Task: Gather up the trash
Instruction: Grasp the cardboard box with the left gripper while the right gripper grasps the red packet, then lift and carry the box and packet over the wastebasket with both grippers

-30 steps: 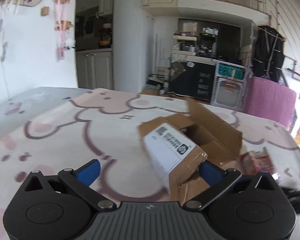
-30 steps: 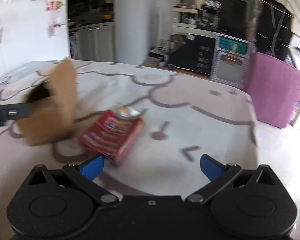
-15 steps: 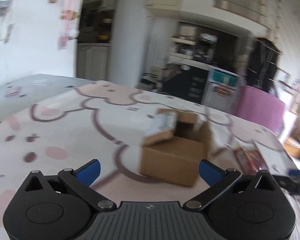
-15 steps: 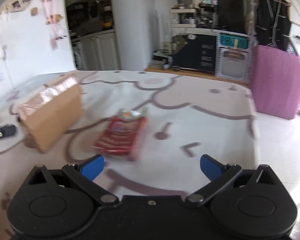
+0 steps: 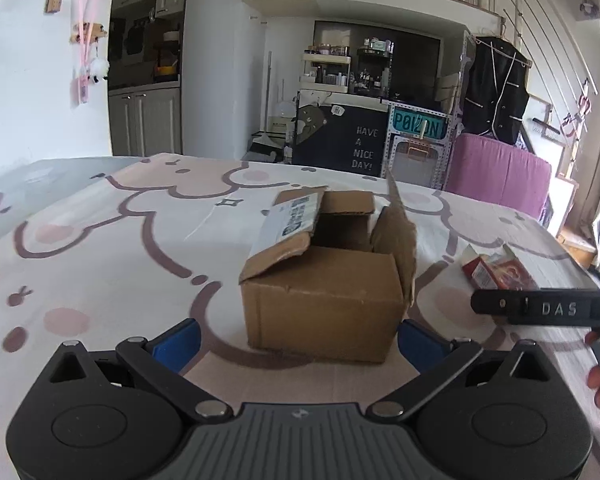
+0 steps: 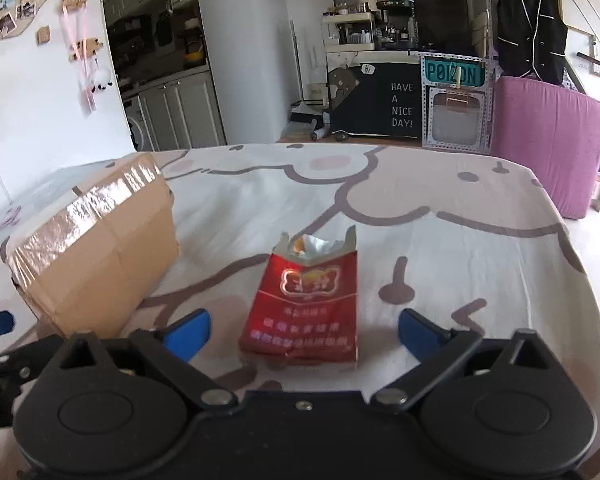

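Note:
An open brown cardboard box (image 5: 324, 304) with raised flaps stands on the bed, right in front of my open left gripper (image 5: 296, 336); its fingers flank the box's near lower corners, not gripping. The box also shows in the right wrist view (image 6: 96, 248) at the left. A torn-open red cigarette pack (image 6: 306, 304) lies flat on the sheet between the spread fingers of my open right gripper (image 6: 304, 330). The pack shows in the left wrist view (image 5: 496, 270), right of the box.
The bed sheet (image 5: 120, 248) is white with pink and brown cartoon shapes. The bed's right edge (image 6: 572, 264) drops to the floor. A purple upholstered piece (image 6: 548, 140) and a dark cabinet (image 6: 380, 100) stand beyond. The right gripper's black body (image 5: 548, 308) crosses the left wrist view.
The left gripper has drawn back from the box, which now stands upright with the opening on top. The right gripper has moved in so the red pack lies between its fingers.

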Available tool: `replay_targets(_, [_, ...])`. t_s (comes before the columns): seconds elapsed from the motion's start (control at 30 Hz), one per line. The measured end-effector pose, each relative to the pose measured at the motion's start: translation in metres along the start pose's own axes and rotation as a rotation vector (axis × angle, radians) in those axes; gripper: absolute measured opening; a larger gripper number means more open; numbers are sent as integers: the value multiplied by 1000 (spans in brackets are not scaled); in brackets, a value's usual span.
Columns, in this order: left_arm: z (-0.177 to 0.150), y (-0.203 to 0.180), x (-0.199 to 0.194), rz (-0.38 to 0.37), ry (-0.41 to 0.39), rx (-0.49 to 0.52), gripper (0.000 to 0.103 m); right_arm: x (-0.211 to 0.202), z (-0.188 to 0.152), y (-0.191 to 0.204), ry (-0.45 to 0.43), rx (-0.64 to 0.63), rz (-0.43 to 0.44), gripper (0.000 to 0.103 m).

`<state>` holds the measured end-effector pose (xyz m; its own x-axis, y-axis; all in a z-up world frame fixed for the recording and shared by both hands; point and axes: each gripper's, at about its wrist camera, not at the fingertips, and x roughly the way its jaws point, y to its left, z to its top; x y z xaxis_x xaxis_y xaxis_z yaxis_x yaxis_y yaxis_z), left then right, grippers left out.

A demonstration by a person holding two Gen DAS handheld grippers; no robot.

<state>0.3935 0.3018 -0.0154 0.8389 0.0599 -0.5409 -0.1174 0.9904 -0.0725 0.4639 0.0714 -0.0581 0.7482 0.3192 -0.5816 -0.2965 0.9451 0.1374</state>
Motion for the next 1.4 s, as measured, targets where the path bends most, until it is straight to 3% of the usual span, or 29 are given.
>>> replay_targets(0.13, [5, -5, 12, -15, 13, -14, 103, -2, 0, -4, -16, 18, -22, 72])
replay_targets(0.2, [8, -10, 19, -14, 21, -15, 103, -3, 0, -4, -18, 19, -24, 68])
replay_targets(0.27, [10, -15, 23, -27, 28, -4, 103, -3, 0, -4, -21, 15, -27, 56])
replay_targets(0.57, [18, -10, 39, 31, 17, -80, 103, -14, -6, -8, -16, -2, 26, 55])
replay_targets(0.63, [17, -9, 35, 37, -9, -98, 98, -18, -9, -7, -11, -20, 36, 55])
replay_targets(0.67, [17, -10, 31, 37, -25, -97, 89, -20, -10, -7, -8, -27, 41, 55])
replay_targets(0.77, [11, -16, 23, 53, -15, -96, 89, -27, -15, -5, -3, -56, 47, 55])
replay_targets(1.0, [-11, -35, -16, 76, 5, -76, 87, -51, -29, -8, 13, -83, 66, 54])
replay_targets(1.4, [-50, -61, -98, 98, 10, -133, 86, -114, -56, -20, 25, -33, 92, 54])
